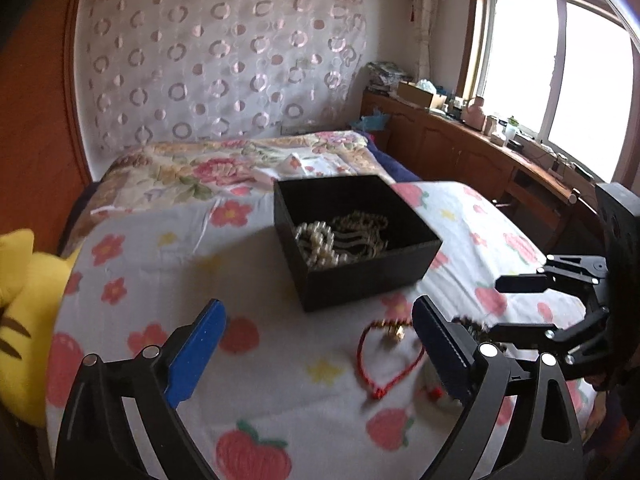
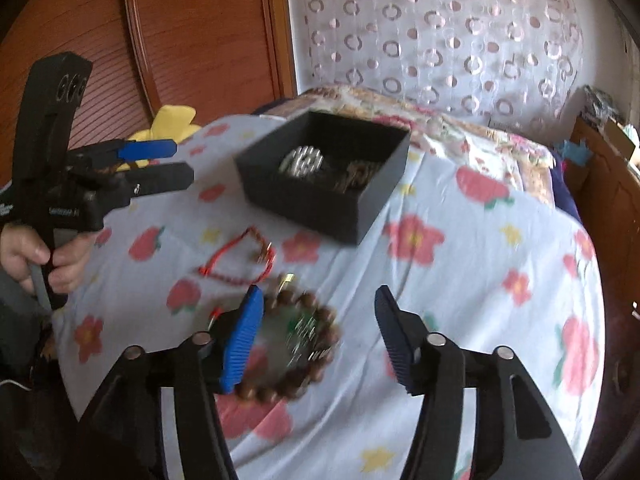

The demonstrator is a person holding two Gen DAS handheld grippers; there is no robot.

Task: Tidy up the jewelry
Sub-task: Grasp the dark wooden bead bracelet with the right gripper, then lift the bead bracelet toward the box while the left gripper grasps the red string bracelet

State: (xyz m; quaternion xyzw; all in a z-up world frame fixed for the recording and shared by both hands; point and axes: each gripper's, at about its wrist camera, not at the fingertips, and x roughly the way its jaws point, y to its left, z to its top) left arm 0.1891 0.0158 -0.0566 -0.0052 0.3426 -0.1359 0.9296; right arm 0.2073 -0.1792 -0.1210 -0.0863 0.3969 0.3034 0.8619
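A black open box (image 1: 352,240) (image 2: 324,172) sits on the flowered bed sheet and holds a pearl strand (image 1: 316,240) and gold chains (image 1: 362,228). A red cord bracelet (image 1: 388,356) (image 2: 240,260) lies on the sheet in front of the box. A brown bead bracelet (image 2: 296,344) lies beside it, under my right gripper. My left gripper (image 1: 320,352) is open and empty, just left of the red bracelet. My right gripper (image 2: 320,340) is open above the bead bracelet, which lies between the fingers, nearer the left one.
A yellow plush toy (image 1: 20,312) lies at the bed's left edge. A wooden cabinet (image 1: 460,148) with clutter runs under the window at the right. A folded floral quilt (image 1: 224,168) lies behind the box. A wooden door (image 2: 180,40) stands at the left.
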